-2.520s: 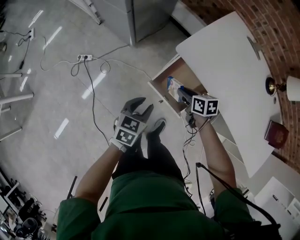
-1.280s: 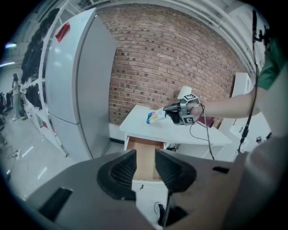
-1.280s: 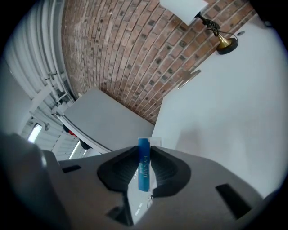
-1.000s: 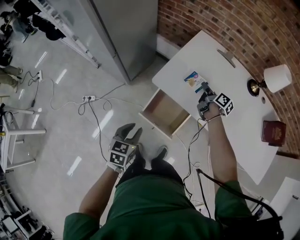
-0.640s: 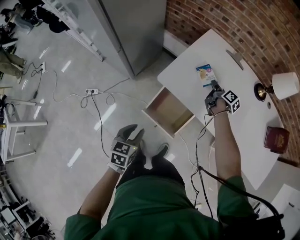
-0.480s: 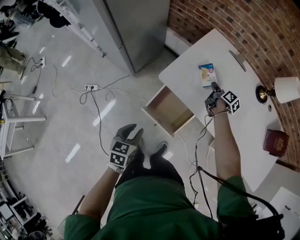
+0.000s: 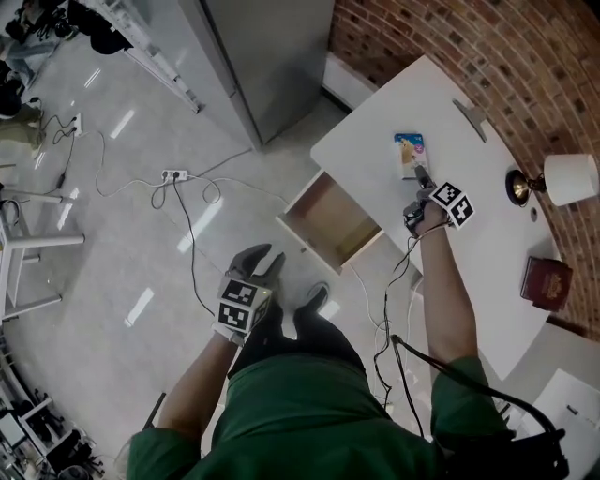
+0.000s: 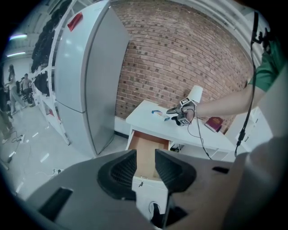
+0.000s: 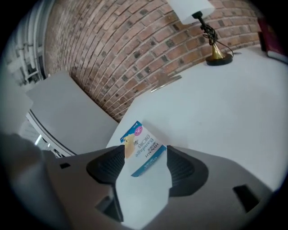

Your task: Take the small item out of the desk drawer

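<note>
Head view — white desk (image 7: 375,141) beside brick wall (image 7: 487,47), glossy grey floor (image 7: 122,234).

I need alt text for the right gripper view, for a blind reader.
The right hand-held gripper, jaws just opened, straddles one end of a small box lying on the white desk; a lamp and brick wall stand behind.

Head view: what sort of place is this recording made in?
Probably a staged room in a lab or workshop: a white desk with a lamp against a brick wall, a tall grey cabinet, and a power strip on a glossy floor.
</note>
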